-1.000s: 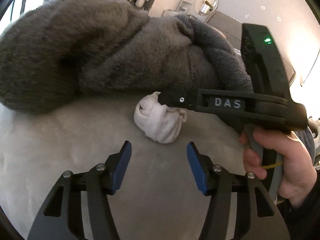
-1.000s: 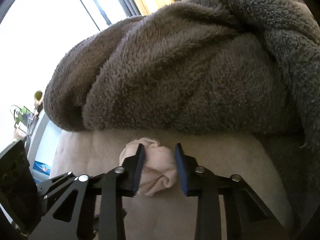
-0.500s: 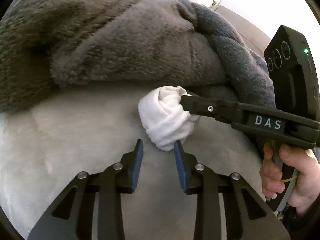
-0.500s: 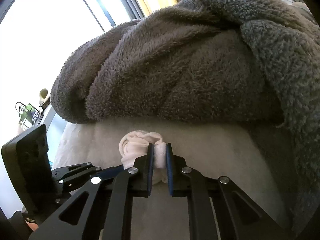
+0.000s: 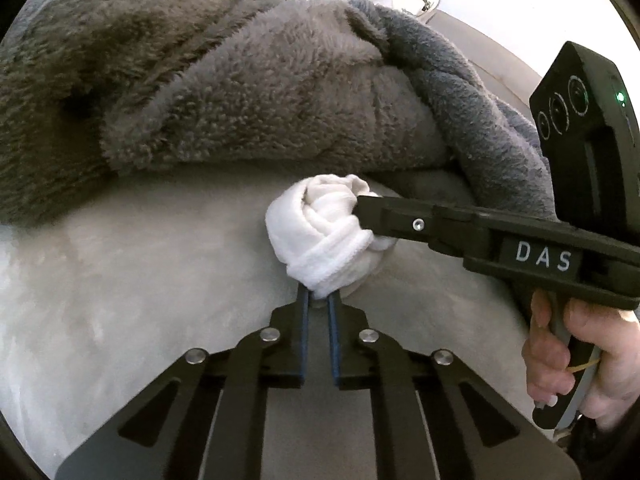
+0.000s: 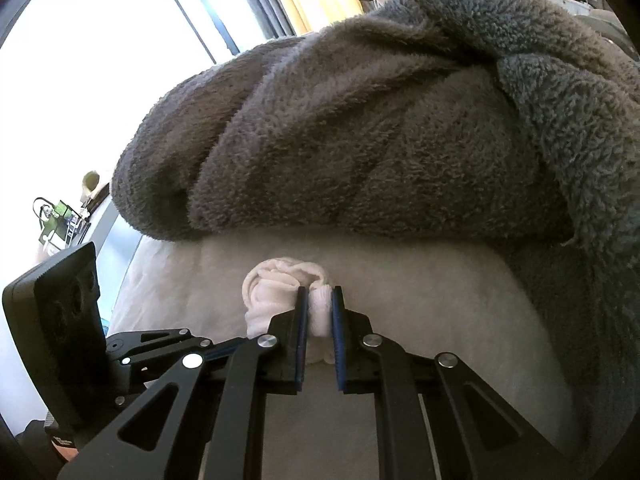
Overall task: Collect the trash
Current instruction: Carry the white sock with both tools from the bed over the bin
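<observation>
Both my grippers now pinch the white sock ball (image 5: 328,236) lying just below the grey blanket (image 5: 224,92): my left gripper (image 5: 317,300) has closed its jaws on its lower edge, joining my right gripper (image 6: 319,308), so I judge it ready to lift.

Balled sock (image 5: 324,236) lies on bed (image 5: 120,288), before blanket (image 5: 240,80).

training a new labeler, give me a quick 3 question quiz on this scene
1. True or false: both grippers are shut on the white bundle.
2. The bundle lies on: A) a pale cover B) a wooden floor C) a metal tray.
3. What is heaped just behind the bundle?

Key: 1 true, left gripper and right gripper each pinch it. 2 A. 3 a grey blanket.
</observation>
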Motion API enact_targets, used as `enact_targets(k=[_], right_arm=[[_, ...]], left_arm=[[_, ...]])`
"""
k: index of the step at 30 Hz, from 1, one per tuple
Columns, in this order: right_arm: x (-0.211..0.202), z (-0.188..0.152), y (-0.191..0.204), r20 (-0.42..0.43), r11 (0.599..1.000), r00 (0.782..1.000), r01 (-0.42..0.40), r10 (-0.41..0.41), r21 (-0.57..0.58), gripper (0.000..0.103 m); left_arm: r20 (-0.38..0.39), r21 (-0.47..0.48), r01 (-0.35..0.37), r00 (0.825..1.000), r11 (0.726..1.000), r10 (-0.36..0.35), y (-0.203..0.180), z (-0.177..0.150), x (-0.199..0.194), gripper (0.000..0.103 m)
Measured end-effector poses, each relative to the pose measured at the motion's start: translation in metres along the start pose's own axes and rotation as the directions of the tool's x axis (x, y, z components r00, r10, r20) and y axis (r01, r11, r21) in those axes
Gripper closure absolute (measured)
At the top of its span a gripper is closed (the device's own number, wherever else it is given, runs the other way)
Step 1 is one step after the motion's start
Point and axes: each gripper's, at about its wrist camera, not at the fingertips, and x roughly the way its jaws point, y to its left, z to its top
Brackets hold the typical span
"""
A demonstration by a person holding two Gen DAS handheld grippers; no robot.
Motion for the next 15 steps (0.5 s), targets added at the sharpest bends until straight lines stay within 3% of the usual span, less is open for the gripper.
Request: enact_targets(k=[15], right_arm=[[-0.013,-0.019,0.044,0.003,0.999,1.000,-0.018,0.018,-0.049,0.092]], left_arm=[[0.038,0.004,-0.043,0.998,0.999,0.042,-0.001,-0.015,-0.045,0.095]])
